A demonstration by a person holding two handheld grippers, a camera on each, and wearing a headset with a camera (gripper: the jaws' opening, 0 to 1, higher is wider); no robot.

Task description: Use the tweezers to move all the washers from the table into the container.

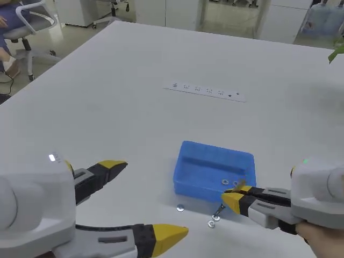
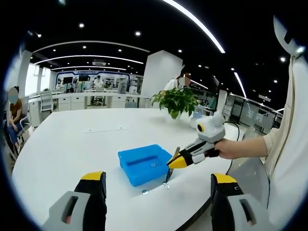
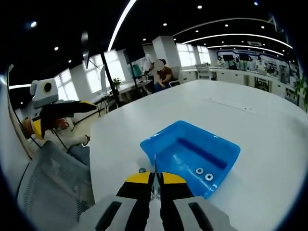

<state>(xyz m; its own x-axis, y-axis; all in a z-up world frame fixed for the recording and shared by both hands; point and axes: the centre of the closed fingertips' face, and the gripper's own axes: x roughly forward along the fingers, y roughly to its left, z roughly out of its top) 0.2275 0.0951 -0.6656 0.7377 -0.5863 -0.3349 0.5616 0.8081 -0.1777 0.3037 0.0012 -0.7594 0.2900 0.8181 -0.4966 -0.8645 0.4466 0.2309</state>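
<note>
head view, white table (image 1: 134,80) in open office, left gripper (image 1: 155,198) jaws apart, right gripper (image 1: 231,195) clamping tweezers (image 1: 220,209)

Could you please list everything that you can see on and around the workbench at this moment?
table: one, white, under everything.
container: one, blue, on the table between the two grippers.
washers in the container: two, silver, on its floor.
washers on the table: three as far as I can tell, silver, just in front of the container.
tweezers: one pair, metal, tips down among the loose washers.
socket strip: one, white, set into the table beyond the container.
plant: one, green, at the table's far side.
chair: one, grey, off the table's far left corner.
left gripper: grey, yellow tips, open, left of the container.
right gripper: grey, yellow tips, shut on the tweezers.
</note>
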